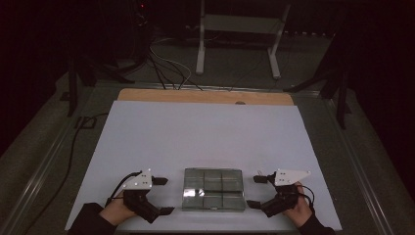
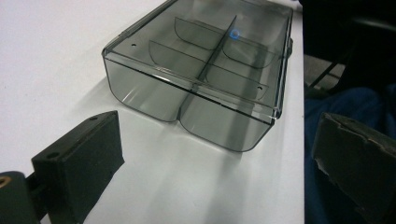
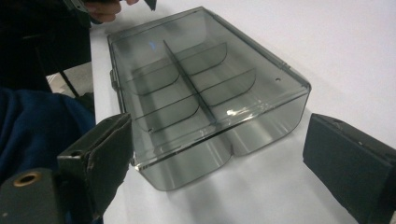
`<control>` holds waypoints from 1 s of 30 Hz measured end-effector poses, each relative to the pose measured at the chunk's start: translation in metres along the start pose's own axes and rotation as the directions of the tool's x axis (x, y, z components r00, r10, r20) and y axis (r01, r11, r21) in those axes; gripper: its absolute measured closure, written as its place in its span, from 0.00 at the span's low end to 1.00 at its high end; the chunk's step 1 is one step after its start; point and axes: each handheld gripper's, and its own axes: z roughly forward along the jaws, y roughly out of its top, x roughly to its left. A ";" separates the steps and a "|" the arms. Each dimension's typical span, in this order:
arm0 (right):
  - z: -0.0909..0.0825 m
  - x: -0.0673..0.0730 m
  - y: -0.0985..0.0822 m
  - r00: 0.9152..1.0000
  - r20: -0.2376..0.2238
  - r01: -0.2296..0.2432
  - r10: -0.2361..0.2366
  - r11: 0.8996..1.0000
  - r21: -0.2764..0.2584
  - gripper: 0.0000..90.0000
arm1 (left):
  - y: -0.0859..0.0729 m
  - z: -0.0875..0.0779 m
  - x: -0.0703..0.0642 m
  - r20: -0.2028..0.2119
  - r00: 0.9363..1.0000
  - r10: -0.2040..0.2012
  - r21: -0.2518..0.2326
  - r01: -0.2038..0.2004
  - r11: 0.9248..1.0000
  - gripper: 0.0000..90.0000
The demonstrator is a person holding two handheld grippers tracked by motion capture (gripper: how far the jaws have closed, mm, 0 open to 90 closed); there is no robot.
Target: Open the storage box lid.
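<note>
High cam overhead; tong cams close, sharing box (image 1: 213,189).

One clear compartment box (image 1: 213,189) (six compartments inside); two grippers, left gripper (image 1: 164,196), right gripper (image 1: 256,191)

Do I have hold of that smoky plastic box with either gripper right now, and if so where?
Nothing is held. The left gripper and right gripper stand open at either end of the compartment box, clear of its walls.
</note>
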 end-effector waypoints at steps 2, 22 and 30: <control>0.002 -0.001 -0.001 1.000 -0.015 -0.007 0.008 1.000 0.024 0.10 | -0.001 0.000 0.002 -0.015 1.000 -0.001 0.010 0.001 1.000 0.10; 0.003 0.001 -0.009 1.000 0.009 -0.007 0.006 0.994 0.105 0.54 | -0.003 0.000 0.001 0.039 0.999 0.026 0.051 -0.028 0.998 0.69; 0.008 0.000 -0.011 0.998 -0.049 -0.022 0.031 0.985 0.171 0.85 | -0.006 0.009 0.001 0.061 0.998 0.022 0.098 -0.028 0.995 0.90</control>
